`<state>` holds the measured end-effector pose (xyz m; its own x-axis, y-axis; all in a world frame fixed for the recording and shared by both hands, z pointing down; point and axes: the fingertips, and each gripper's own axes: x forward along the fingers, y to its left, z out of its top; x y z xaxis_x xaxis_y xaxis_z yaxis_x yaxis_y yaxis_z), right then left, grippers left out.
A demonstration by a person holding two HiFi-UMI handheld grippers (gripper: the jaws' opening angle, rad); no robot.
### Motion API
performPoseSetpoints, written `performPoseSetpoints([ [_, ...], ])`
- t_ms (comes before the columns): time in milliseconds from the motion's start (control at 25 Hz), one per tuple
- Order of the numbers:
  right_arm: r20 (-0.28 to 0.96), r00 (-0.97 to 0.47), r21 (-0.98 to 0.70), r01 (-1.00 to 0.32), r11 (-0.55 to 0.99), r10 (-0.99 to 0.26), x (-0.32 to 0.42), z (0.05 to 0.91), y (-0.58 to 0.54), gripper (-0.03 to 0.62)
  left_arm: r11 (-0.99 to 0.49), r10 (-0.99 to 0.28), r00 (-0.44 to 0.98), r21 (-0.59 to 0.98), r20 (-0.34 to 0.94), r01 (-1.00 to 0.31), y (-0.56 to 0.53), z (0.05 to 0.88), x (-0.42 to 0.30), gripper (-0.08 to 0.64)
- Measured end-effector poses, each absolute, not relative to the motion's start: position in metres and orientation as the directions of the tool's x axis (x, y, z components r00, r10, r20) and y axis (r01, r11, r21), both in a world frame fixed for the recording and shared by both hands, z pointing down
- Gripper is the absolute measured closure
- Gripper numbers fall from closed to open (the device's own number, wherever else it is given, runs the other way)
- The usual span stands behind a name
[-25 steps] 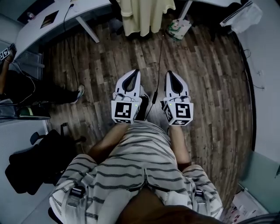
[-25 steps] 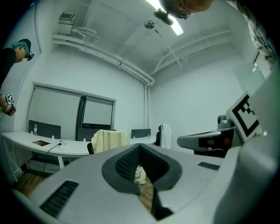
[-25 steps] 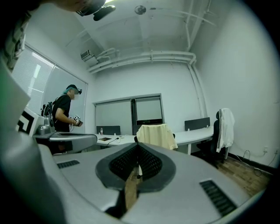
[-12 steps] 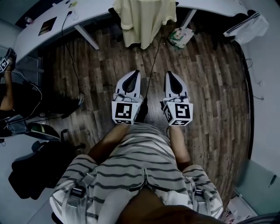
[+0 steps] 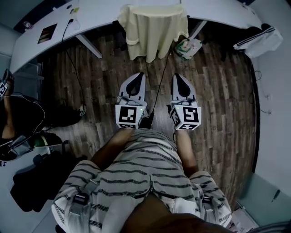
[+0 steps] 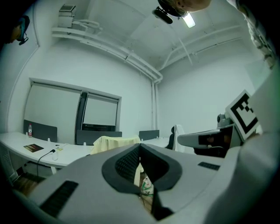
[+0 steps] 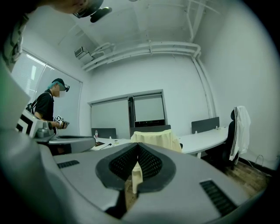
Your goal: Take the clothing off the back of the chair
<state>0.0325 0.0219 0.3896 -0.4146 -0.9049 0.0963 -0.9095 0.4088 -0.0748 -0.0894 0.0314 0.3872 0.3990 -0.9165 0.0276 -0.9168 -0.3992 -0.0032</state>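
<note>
Wooden floor [image 5: 218, 91] separates us from the desk [image 5: 218, 11], where the pale yellow clothing [image 5: 152, 27] drapes the chair [image 5: 120, 42], untouched. Our left gripper [image 5: 137, 75] and right gripper [image 5: 176, 75] carry fingers [image 6: 127, 164] pressed together, empty; the whole removal lies ahead, we judge.

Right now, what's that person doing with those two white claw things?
A person in a striped shirt holds a gripper in each hand. The left gripper and right gripper are both shut and empty, pointing toward a chair at the white desk. Pale yellow clothing hangs over its back, untouched; the grippers are well short of it.
</note>
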Motion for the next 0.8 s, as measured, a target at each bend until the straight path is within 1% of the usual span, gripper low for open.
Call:
performPoseSetpoints([
  [440,0.106,-0.439,-0.077,-0.898,0.432,-0.892,0.020,0.386,-0.064,0.572,-0.381,-0.924,0.381,0.013,0.019,-0.925,-0.049,0.380,-0.102,0.537],
  [800,0.129,-0.444,-0.074,-0.896,0.438,-0.887,0.022,0.392,-0.094,0.572,-0.373,-0.926,0.375,0.048,0.043,-0.927,-0.082,0.387,-0.100,0.537],
])
